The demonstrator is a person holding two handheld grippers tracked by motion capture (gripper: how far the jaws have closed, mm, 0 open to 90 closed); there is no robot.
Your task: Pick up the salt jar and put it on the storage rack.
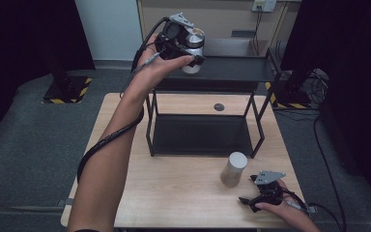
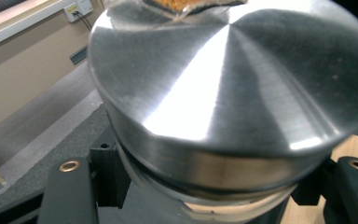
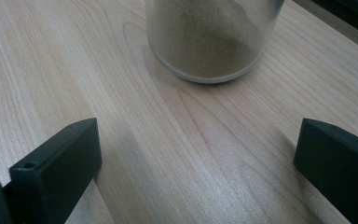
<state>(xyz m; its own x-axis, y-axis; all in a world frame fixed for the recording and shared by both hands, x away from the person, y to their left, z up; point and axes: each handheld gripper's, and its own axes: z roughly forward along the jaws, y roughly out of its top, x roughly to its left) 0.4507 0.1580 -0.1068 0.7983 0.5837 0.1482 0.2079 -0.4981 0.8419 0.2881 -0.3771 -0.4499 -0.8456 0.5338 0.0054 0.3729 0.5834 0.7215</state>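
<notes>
A metal-lidded jar (image 1: 193,48) is held in the left gripper (image 1: 186,50), raised well above the tabletop (image 1: 174,193) and level with the top shelf (image 1: 232,70) of a black two-tier metal rack (image 1: 203,130). In the high view the jar is seen upright at the left front corner of that top shelf; whether its base touches the shelf cannot be told. In the left gripper view the jar's brushed steel lid (image 2: 223,79) is seen close up, and the jaws are closed against the jar's sides just below the lid, one on each side.

A second jar (image 1: 234,169), also with a round metal lid, stands upright on the tabletop in front of the rack's lower shelf (image 1: 200,135), towards the right. In the right gripper view its frosted lower part (image 3: 209,42) is seen with a sandy, powdery filling inside.

The right gripper (image 1: 251,199) is rested low at the front right of the tabletop, just beside this second jar and apart from it. Its jaws are spread wide with nothing between them but bare wood, and they are pointed towards the jar.

A small dark round disc (image 1: 219,107) is set in the tabletop behind the rack.
</notes>
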